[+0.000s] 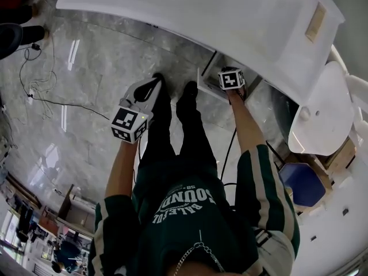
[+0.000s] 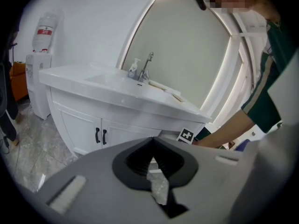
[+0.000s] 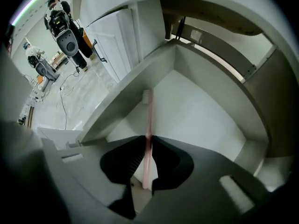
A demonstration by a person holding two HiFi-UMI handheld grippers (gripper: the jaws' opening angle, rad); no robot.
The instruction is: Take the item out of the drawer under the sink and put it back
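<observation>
A pink toothbrush (image 3: 147,125) is clamped between the jaws of my right gripper (image 3: 148,137). Its bristle head points ahead into the open white drawer (image 3: 201,111) under the sink counter (image 1: 230,16). The brush hangs just above the drawer's bare bottom. In the head view the right gripper's marker cube (image 1: 231,78) sits over the pulled-out drawer (image 1: 207,85). My left gripper (image 1: 154,82) hovers above the marble floor left of the person's legs. Its jaws (image 2: 152,139) are shut with nothing held, facing the vanity.
The vanity has closed doors with black handles (image 2: 100,135) and a faucet (image 2: 147,66) on top. A toilet (image 1: 322,117) and a blue bin (image 1: 302,183) stand to the right. Cables (image 1: 34,91) trail across the floor at left. A water dispenser (image 2: 42,64) stands by the wall.
</observation>
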